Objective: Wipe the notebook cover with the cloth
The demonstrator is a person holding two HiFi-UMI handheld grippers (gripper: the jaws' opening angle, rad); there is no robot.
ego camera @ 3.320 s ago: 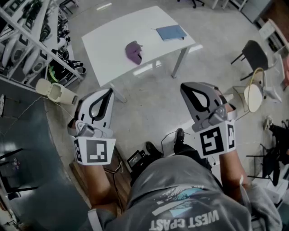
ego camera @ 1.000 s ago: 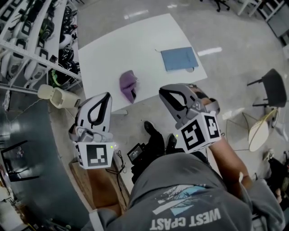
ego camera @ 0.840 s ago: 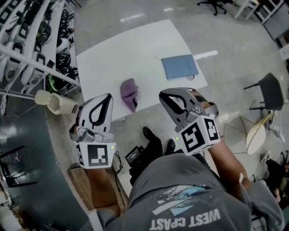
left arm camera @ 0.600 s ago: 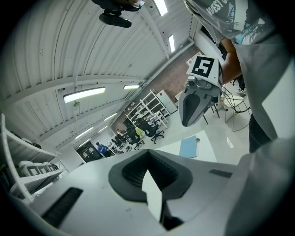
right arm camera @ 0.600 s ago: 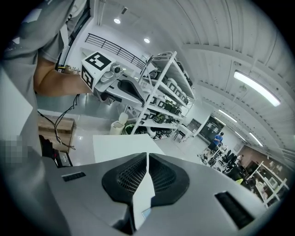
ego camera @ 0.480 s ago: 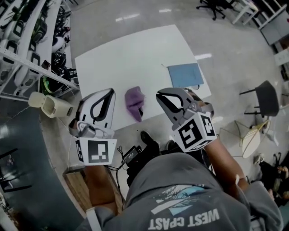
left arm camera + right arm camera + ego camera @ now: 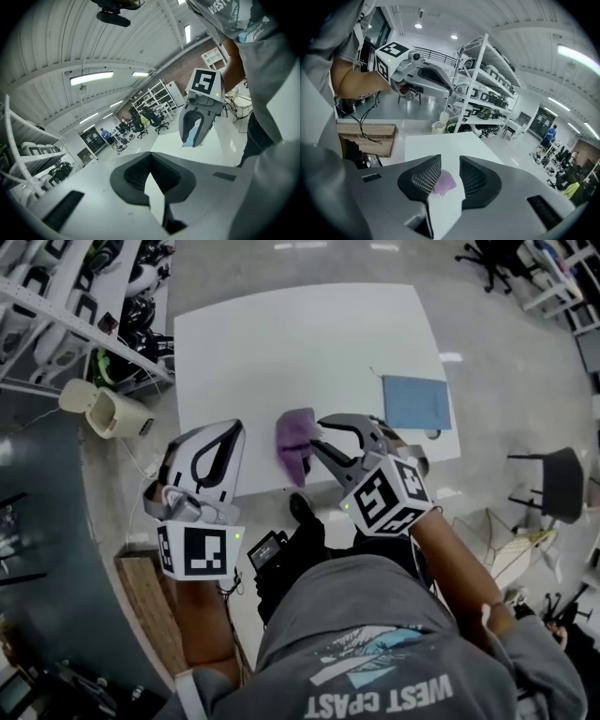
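A crumpled purple cloth lies near the front edge of the white table. The blue notebook lies flat at the table's right edge, apart from the cloth. My right gripper hovers just right of the cloth, and its jaws are opening with nothing pressed between them. In the right gripper view the cloth shows through the gap of that gripper, down on the table. My left gripper is shut and empty, left of the cloth over the table's front edge. Its jaws meet at the tips.
Metal shelves full of gear run along the left. A cream bin stands by the table's left corner. A wooden box and a black device sit on the floor by the person's feet. Chairs stand at the right.
The person has stepped up to the table. My right gripper has moved forward and left to the cloth and its jaws have parted. The left gripper stays shut.
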